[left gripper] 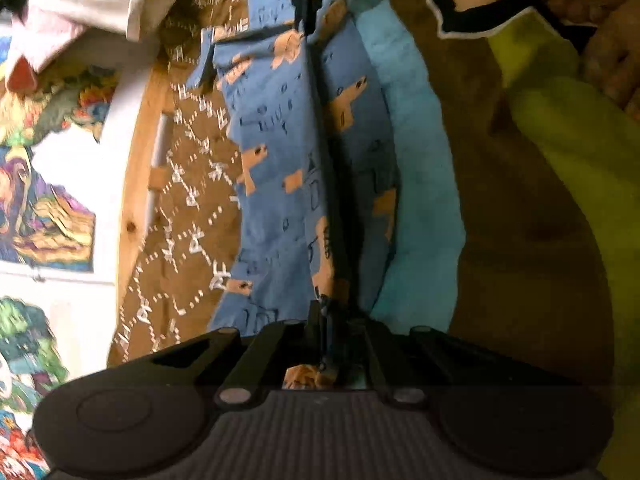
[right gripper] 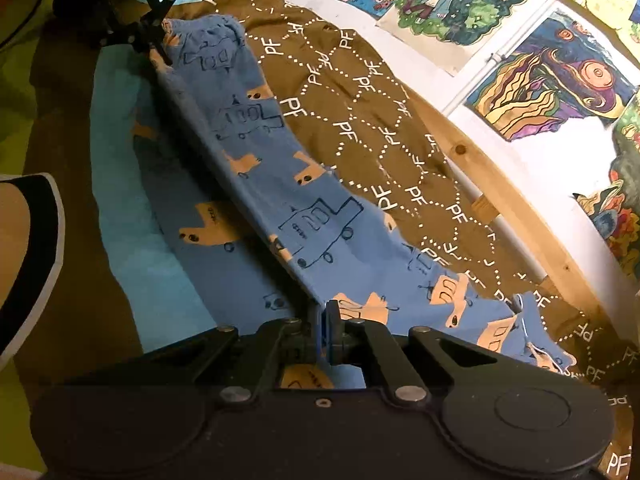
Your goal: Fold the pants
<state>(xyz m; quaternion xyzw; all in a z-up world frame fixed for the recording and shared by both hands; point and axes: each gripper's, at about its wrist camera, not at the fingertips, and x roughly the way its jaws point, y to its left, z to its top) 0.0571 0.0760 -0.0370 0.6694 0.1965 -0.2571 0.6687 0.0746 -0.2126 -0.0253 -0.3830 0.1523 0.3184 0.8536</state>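
Both grippers are clamped on the pants (right gripper: 256,184) right now, one at each end of a taut fold line. The right gripper (right gripper: 326,336) has its fingers pinched shut on blue cloth near the hems, close to the bed's near end. The left gripper (right gripper: 160,46) bites the fabric up by the gathered waistband at the far end. In the left wrist view its own fingers (left gripper: 326,320) are squeezed together with cloth between them, and the ridge of fabric runs straight away towards the other gripper.

So the pants' long axis lies along the line between the two grippers, roughly parallel to the wooden bed rail (right gripper: 480,148). The lifted half hangs from that line towards the rail side; the other half lies flat on the brown bedspread (right gripper: 360,128), overlapping a turquoise cloth (right gripper: 120,208). My guess is that the coming move carries the ridge sideways over the flat half, both hands together, neither nearer than the other.

Counting: one pair of pants, two grippers, one bedspread, one turquoise cloth, one yellow-green cover (left gripper: 568,152) at the side away from the rail, several drawings (right gripper: 552,80) on the wall.
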